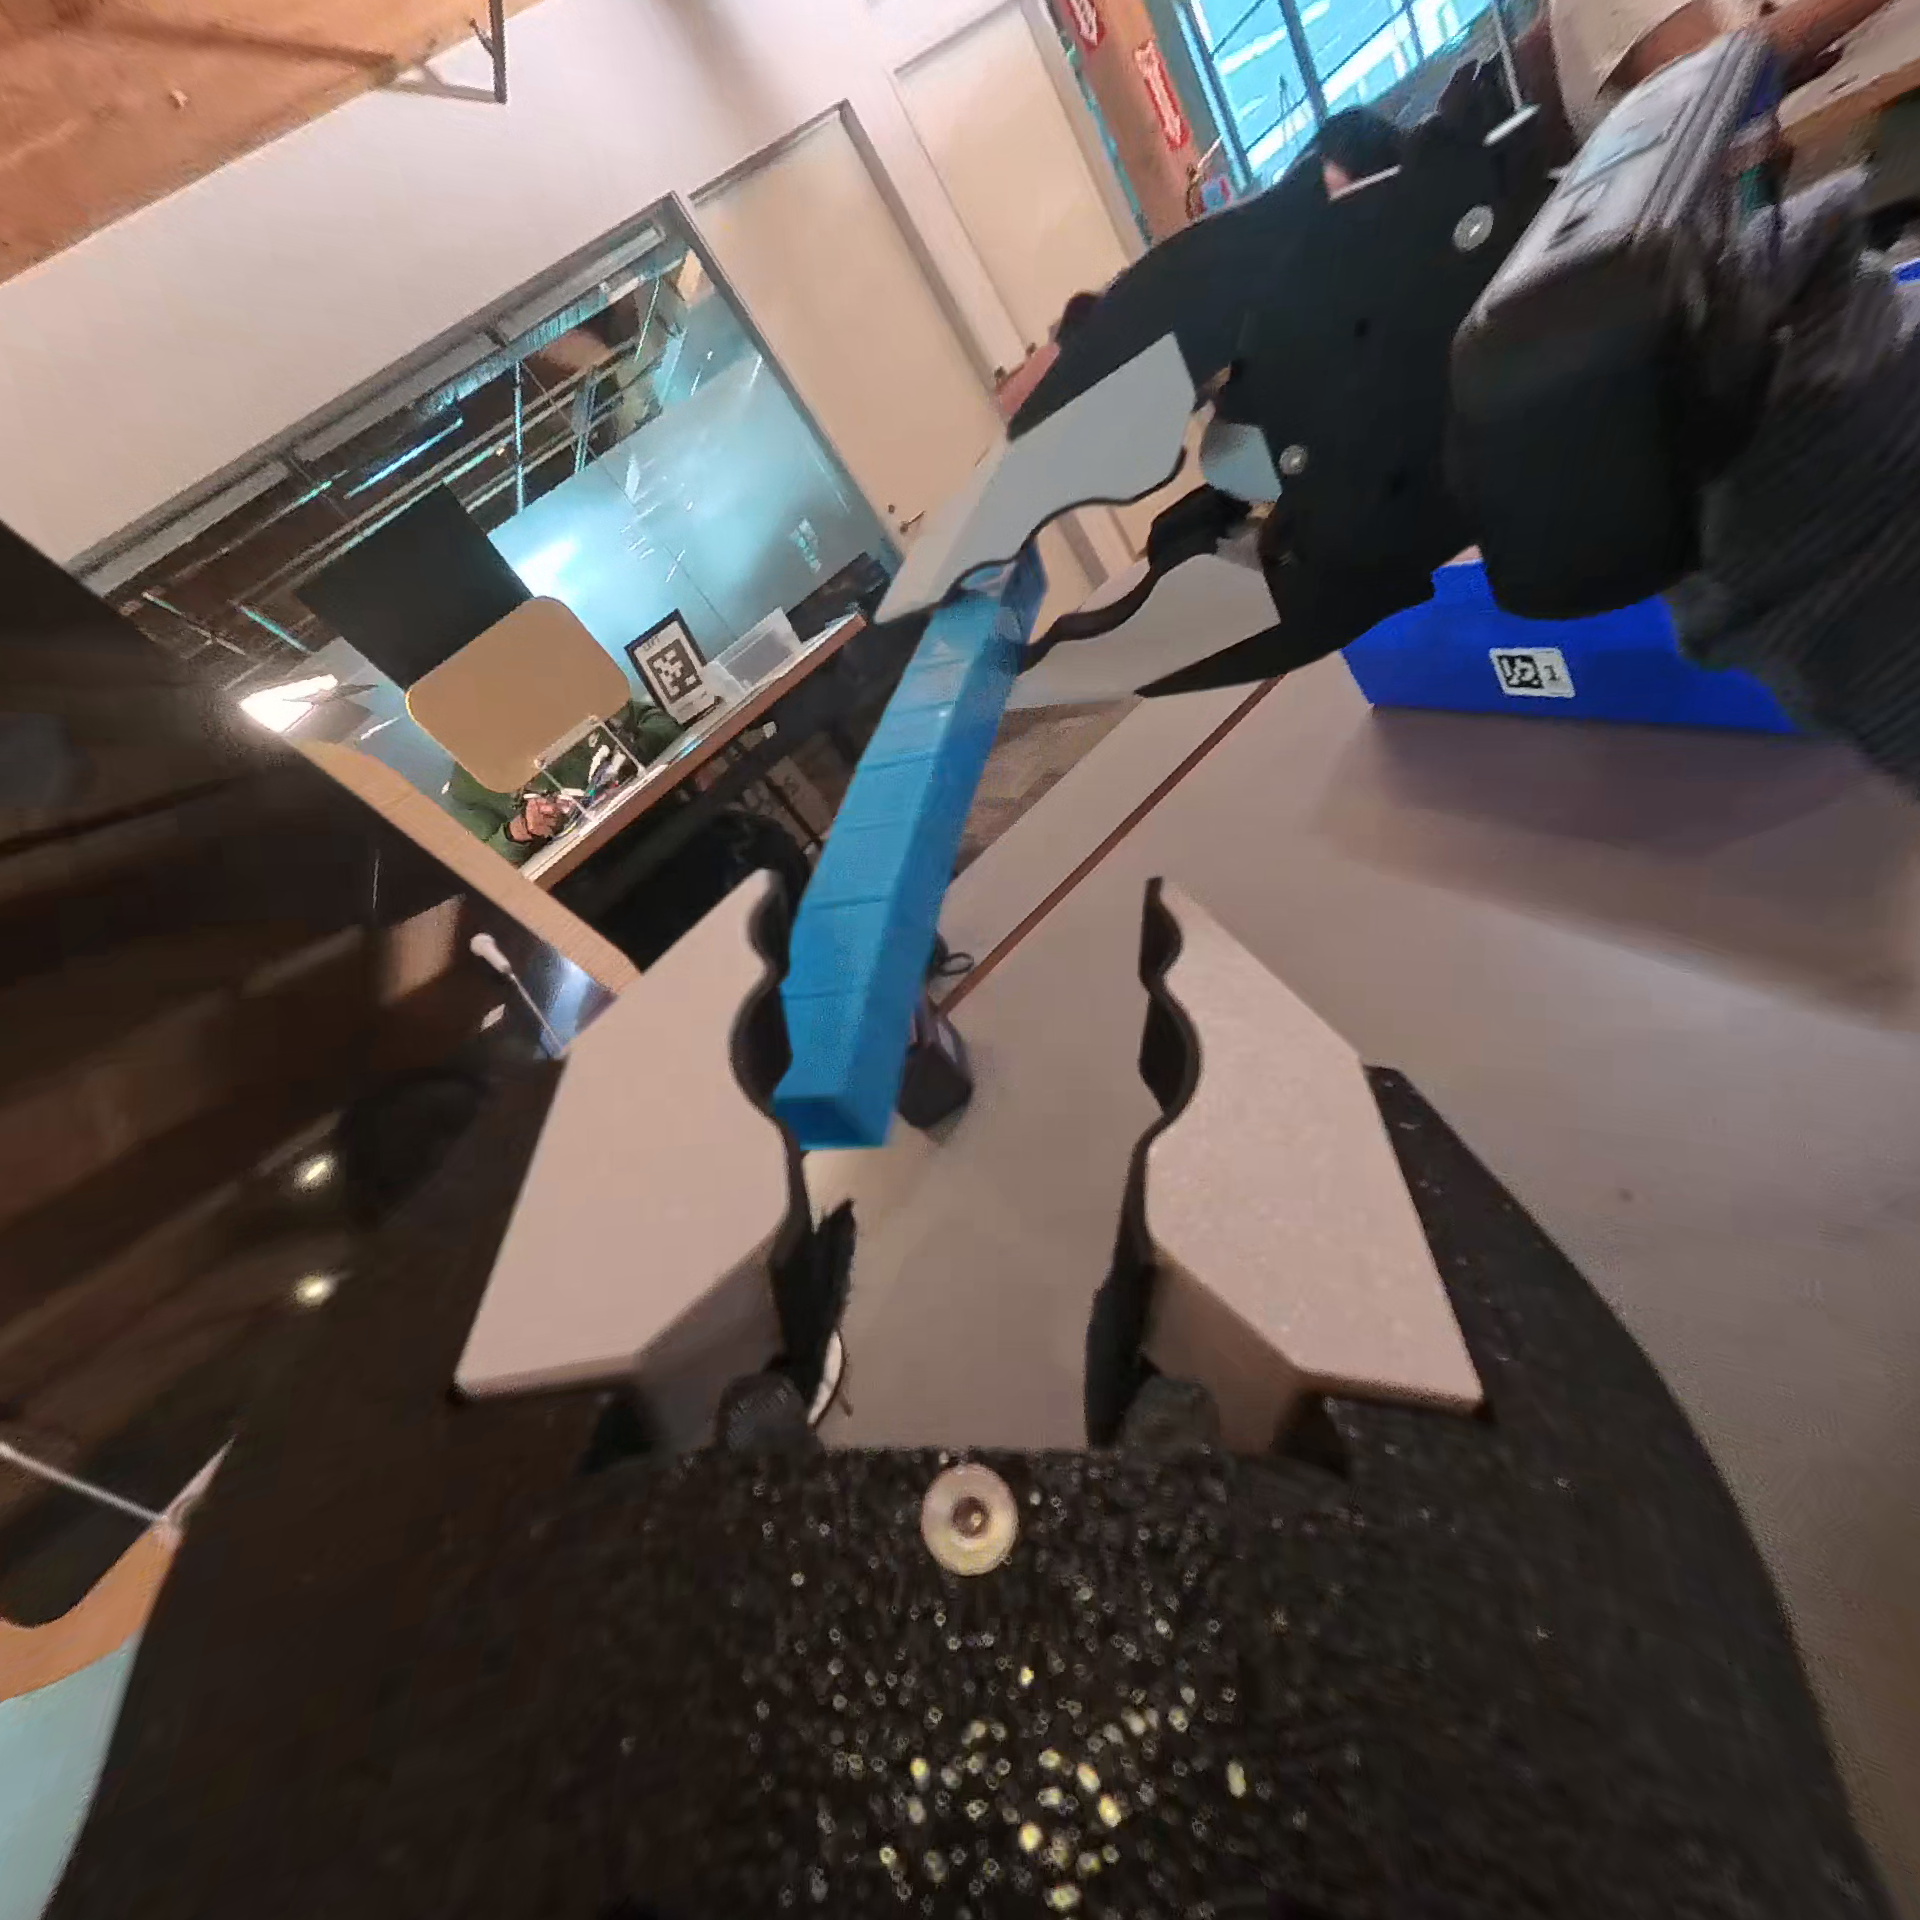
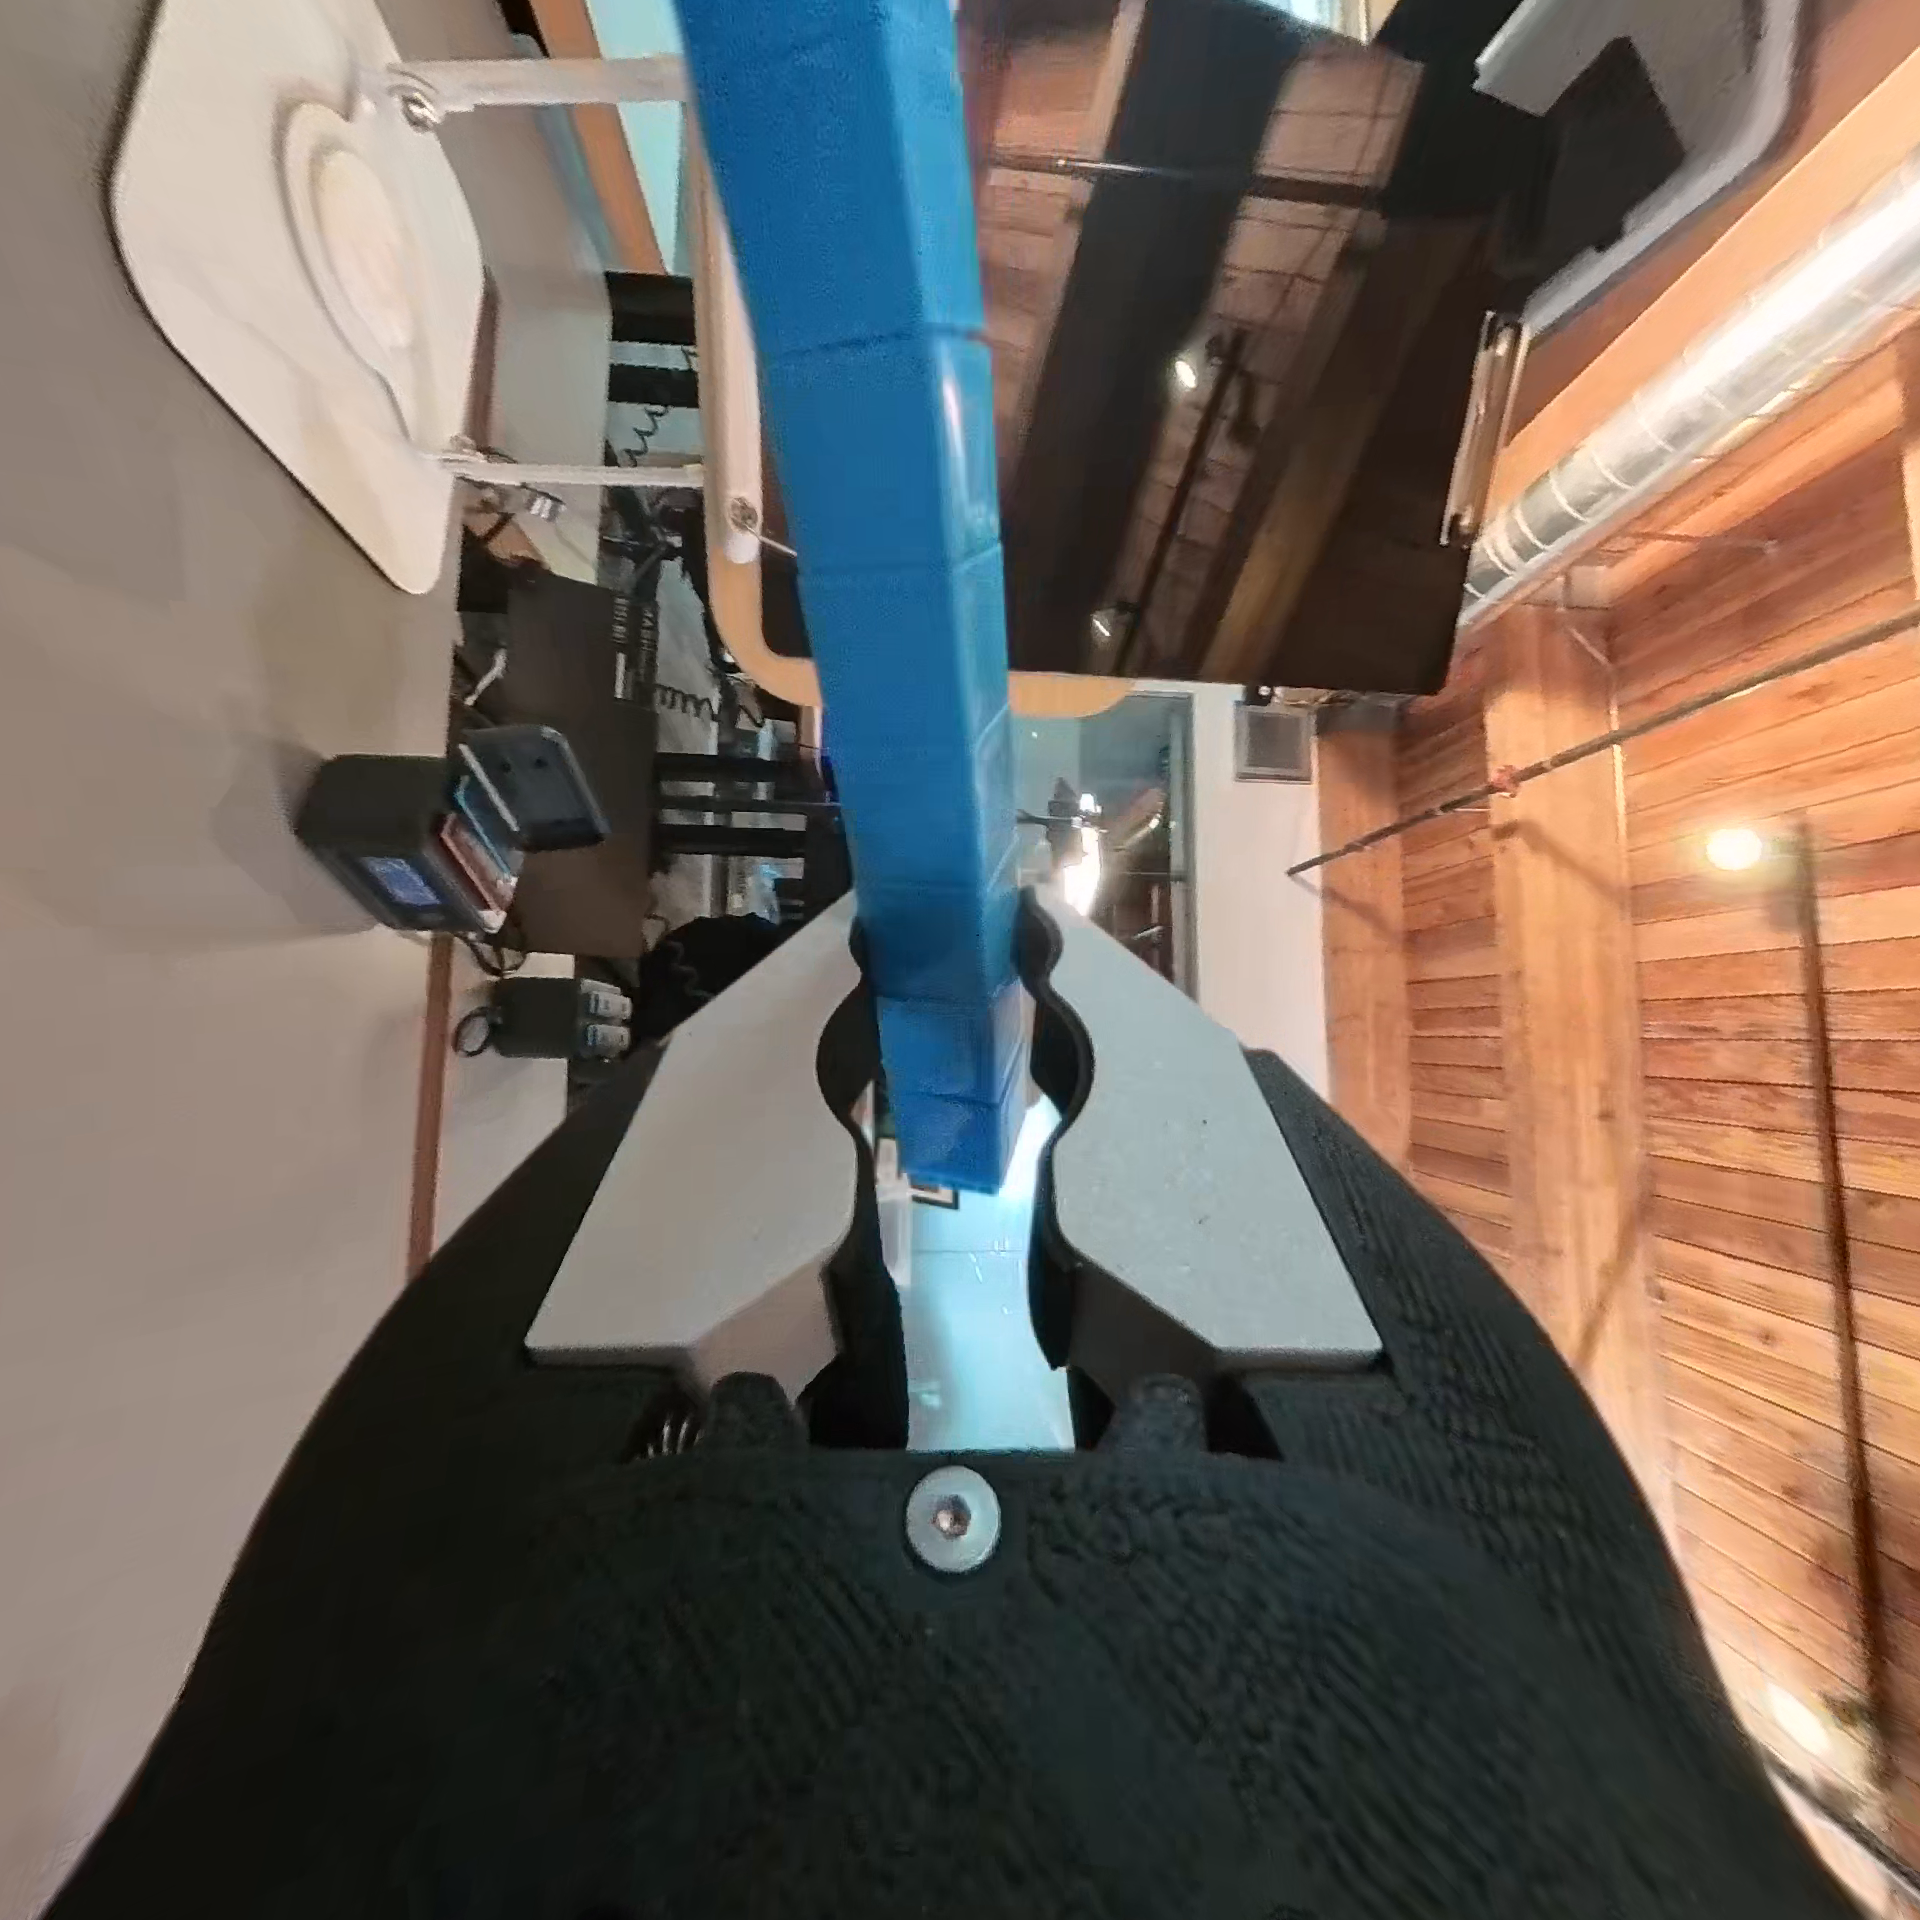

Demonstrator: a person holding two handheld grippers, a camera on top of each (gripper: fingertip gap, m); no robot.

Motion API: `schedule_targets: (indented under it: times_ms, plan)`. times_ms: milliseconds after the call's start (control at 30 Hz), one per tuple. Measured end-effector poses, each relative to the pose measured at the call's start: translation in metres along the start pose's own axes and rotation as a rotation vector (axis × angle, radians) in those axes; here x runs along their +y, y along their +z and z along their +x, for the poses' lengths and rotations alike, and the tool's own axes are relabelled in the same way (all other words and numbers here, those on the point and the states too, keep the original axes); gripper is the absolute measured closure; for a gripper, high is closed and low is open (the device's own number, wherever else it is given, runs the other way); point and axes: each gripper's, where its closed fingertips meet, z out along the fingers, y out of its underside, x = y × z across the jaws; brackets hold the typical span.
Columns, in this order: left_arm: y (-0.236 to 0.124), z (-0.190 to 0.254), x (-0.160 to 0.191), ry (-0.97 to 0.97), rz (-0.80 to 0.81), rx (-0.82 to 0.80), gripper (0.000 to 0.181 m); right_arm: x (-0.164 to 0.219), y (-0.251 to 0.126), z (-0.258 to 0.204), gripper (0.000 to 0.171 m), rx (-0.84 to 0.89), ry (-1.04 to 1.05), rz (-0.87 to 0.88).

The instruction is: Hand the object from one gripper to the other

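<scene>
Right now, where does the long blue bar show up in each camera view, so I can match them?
Left wrist view: blue bar runs diagonally through the centre, its near end between the open left gripper.
Right wrist view: upper centre, clamped in the right gripper.
Shared landmark: the right gripper itself.

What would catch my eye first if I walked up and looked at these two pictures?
A long bright blue bar hangs in mid-air between two black-and-grey claws. The right claw is clamped on one end, while the left claw is open around the other end, which sits against one finger. Behind them, a blue bin sits on the grey table.
</scene>
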Motion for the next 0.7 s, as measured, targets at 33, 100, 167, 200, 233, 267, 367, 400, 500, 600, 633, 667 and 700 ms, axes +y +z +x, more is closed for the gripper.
schedule_targets:
  times_ms: [33, 100, 167, 200, 233, 267, 367, 400, 500, 600, 633, 667, 700]
  plan:
    - [0.0, -0.001, 0.002, -0.003, -0.008, -0.006, 0.123, -0.002, 0.0, -0.001, 0.149, -0.009, 0.004, 0.005]
    - [0.001, -0.003, 0.005, -0.009, -0.025, -0.02, 0.132, -0.005, 0.0, -0.004, 0.15, -0.024, 0.01, 0.016]
    - [0.0, -0.008, 0.006, -0.004, -0.037, -0.049, 0.127, -0.008, -0.001, -0.004, 0.15, -0.03, 0.019, 0.028]
    - [-0.001, -0.012, 0.006, 0.011, -0.04, -0.073, 0.122, -0.008, -0.001, -0.004, 0.151, -0.032, 0.02, 0.028]
    - [-0.002, -0.017, 0.006, 0.04, -0.045, -0.11, 0.117, -0.007, -0.001, -0.004, 0.15, -0.036, 0.019, 0.025]
    - [-0.003, -0.021, 0.006, 0.092, -0.059, -0.147, 0.112, -0.007, -0.002, -0.006, 0.151, -0.044, 0.022, 0.024]
    - [0.0, -0.027, 0.012, 0.307, -0.151, -0.225, 0.111, -0.011, -0.003, -0.01, 0.151, -0.083, 0.043, 0.031]
    - [0.002, -0.029, 0.016, 0.387, -0.19, -0.249, 0.112, -0.013, -0.005, -0.011, 0.15, -0.102, 0.055, 0.037]
    - [0.007, -0.034, 0.025, 0.565, -0.28, -0.319, 0.116, -0.026, -0.012, -0.017, 0.15, -0.171, 0.102, 0.077]
    - [0.007, -0.042, 0.027, 0.671, -0.322, -0.397, 0.14, -0.039, -0.02, -0.015, 0.15, -0.198, 0.134, 0.125]
    - [0.005, -0.046, 0.026, 0.707, -0.334, -0.429, 0.153, -0.041, -0.022, -0.014, 0.15, -0.198, 0.137, 0.129]
    - [0.005, -0.046, 0.027, 0.726, -0.345, -0.43, 0.154, -0.041, -0.023, -0.013, 0.15, -0.192, 0.135, 0.126]
    - [0.006, -0.046, 0.03, 0.716, -0.359, -0.418, 0.156, -0.04, -0.023, -0.011, 0.15, -0.176, 0.13, 0.121]
